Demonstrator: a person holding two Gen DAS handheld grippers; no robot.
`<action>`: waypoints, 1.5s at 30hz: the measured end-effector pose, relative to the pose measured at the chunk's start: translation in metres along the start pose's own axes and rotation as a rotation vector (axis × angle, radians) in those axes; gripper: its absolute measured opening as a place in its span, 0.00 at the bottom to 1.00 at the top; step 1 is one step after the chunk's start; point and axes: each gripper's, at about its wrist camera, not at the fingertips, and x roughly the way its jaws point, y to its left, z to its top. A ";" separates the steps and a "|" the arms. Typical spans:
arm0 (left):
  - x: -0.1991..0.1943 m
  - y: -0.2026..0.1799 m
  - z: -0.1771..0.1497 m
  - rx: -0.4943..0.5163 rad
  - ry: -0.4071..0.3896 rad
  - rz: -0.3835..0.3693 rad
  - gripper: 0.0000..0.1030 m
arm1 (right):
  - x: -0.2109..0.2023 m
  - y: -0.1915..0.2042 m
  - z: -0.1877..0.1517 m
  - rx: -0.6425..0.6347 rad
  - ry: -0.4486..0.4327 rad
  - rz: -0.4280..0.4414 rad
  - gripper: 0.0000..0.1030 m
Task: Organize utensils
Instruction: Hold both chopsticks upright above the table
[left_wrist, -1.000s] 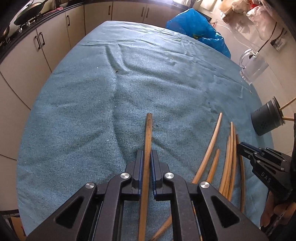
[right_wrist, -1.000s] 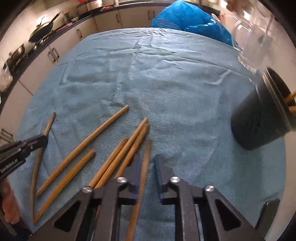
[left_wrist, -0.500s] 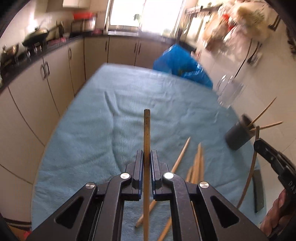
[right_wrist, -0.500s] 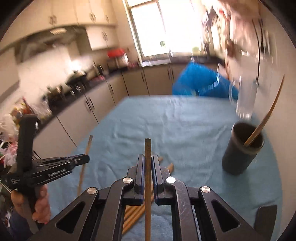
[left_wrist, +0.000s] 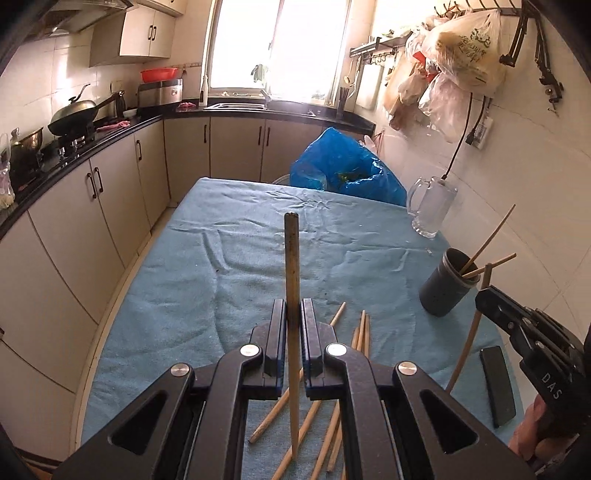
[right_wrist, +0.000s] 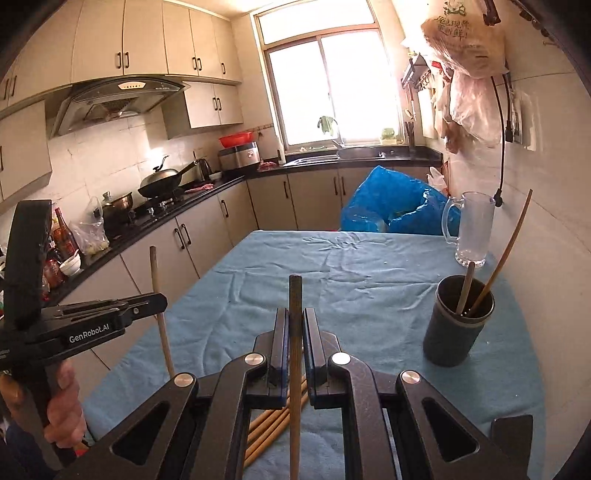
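Observation:
My left gripper (left_wrist: 293, 308) is shut on a wooden chopstick (left_wrist: 291, 258) and holds it upright above the table. My right gripper (right_wrist: 295, 317) is shut on another wooden chopstick (right_wrist: 295, 306), also lifted and upright. Each gripper shows in the other's view: the right one (left_wrist: 487, 295) at the right edge, the left one (right_wrist: 159, 301) at the left. A dark grey cup (left_wrist: 445, 286) with two chopsticks in it stands at the table's right side; it also shows in the right wrist view (right_wrist: 458, 325). Several loose chopsticks (left_wrist: 354, 343) lie on the blue cloth (left_wrist: 240, 266) below the grippers.
A clear glass mug (left_wrist: 430, 206) stands behind the cup near the wall. A blue plastic bag (left_wrist: 343, 170) sits at the table's far end. A black phone-like slab (left_wrist: 496, 384) lies at the near right edge. Kitchen cabinets (left_wrist: 92, 206) run along the left.
Both grippers have lifted from the cloth and tilted up, each carrying a chopstick. The right gripper closed on its chopstick. The views now look across the table instead of down.

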 end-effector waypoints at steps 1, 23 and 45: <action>0.000 -0.002 -0.001 0.000 0.001 -0.001 0.07 | 0.000 -0.001 0.000 -0.004 -0.002 -0.006 0.08; 0.000 -0.005 0.000 0.002 0.004 0.004 0.07 | -0.004 0.006 0.001 -0.050 -0.030 -0.037 0.08; -0.012 -0.006 0.003 -0.002 -0.011 0.003 0.07 | -0.009 0.008 -0.001 -0.079 -0.032 -0.045 0.08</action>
